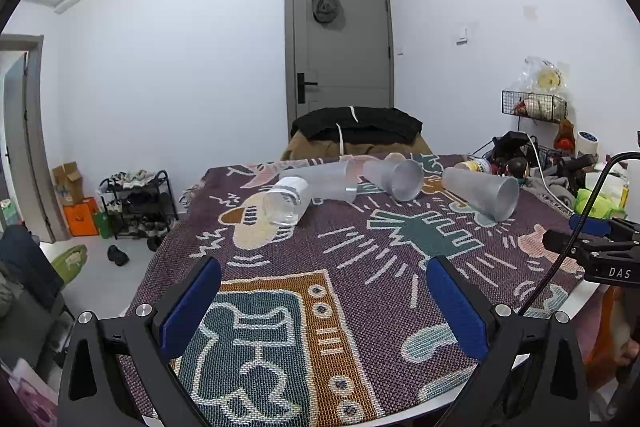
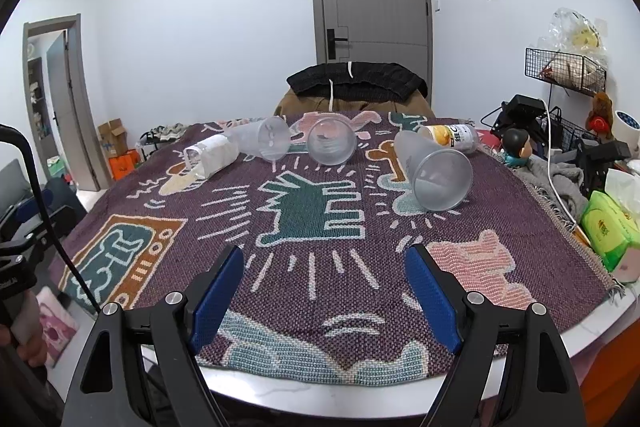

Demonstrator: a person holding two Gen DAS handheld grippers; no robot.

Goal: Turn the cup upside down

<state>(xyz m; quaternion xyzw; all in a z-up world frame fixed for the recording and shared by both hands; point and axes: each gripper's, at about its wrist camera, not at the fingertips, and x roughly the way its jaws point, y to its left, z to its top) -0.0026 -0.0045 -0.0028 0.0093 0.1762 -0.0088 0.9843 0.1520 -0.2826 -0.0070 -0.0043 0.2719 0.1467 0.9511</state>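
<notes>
Several cups lie on their sides on the patterned cloth point(image 2: 320, 211) at the far half of the table. Three are frosted grey: one at the right point(image 2: 434, 171) point(image 1: 482, 191), one in the middle point(image 2: 331, 141) point(image 1: 396, 179), one left of it point(image 2: 262, 143) point(image 1: 320, 181). A clear cup with a white label point(image 2: 208, 159) point(image 1: 286, 201) lies farthest left. My left gripper point(image 1: 324, 299) is open and empty above the near left of the cloth. My right gripper point(image 2: 324, 287) is open and empty above the near edge, well short of the cups.
A labelled bottle point(image 2: 450, 137) lies behind the right cup. Clutter at the table's right: a green tissue pack point(image 2: 610, 227), a small figurine point(image 2: 516, 147), cables and wire baskets point(image 2: 566, 69). A chair with a black garment point(image 2: 356, 83) stands behind the table.
</notes>
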